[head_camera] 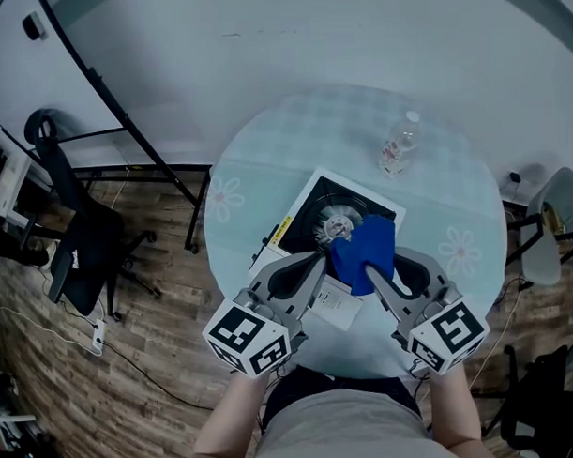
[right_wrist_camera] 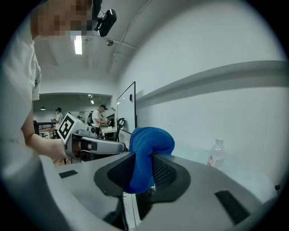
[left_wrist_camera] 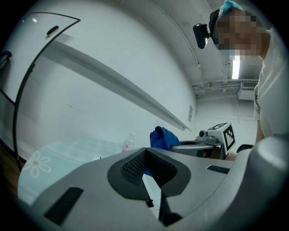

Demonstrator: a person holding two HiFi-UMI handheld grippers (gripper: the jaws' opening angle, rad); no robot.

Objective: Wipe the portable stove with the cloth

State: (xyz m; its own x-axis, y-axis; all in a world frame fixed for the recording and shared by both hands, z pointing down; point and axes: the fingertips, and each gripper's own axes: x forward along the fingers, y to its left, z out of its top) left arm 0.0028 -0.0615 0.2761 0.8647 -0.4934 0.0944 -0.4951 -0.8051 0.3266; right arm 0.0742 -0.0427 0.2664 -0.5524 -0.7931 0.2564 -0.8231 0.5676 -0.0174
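Note:
The portable stove [head_camera: 309, 211], black-topped in a white frame, lies on the round table [head_camera: 266, 168] in the head view. My right gripper [head_camera: 370, 265] is shut on a bunched blue cloth [head_camera: 368, 249], which rests over the stove's near right part beside the burner [head_camera: 338, 223]. In the right gripper view the blue cloth [right_wrist_camera: 146, 146] bulges up between the pads of my right gripper [right_wrist_camera: 143, 155]. My left gripper [head_camera: 318, 260] is shut and holds nothing, its tip over the stove's near edge. From the left gripper [left_wrist_camera: 145, 151] view the cloth [left_wrist_camera: 163, 137] shows just ahead.
A clear water bottle [head_camera: 399, 144] stands beyond the stove at the table's far right. A black office chair [head_camera: 80, 240] is on the floor at the left, a whiteboard stand [head_camera: 133, 135] behind it, and a grey chair [head_camera: 554, 223] at the right.

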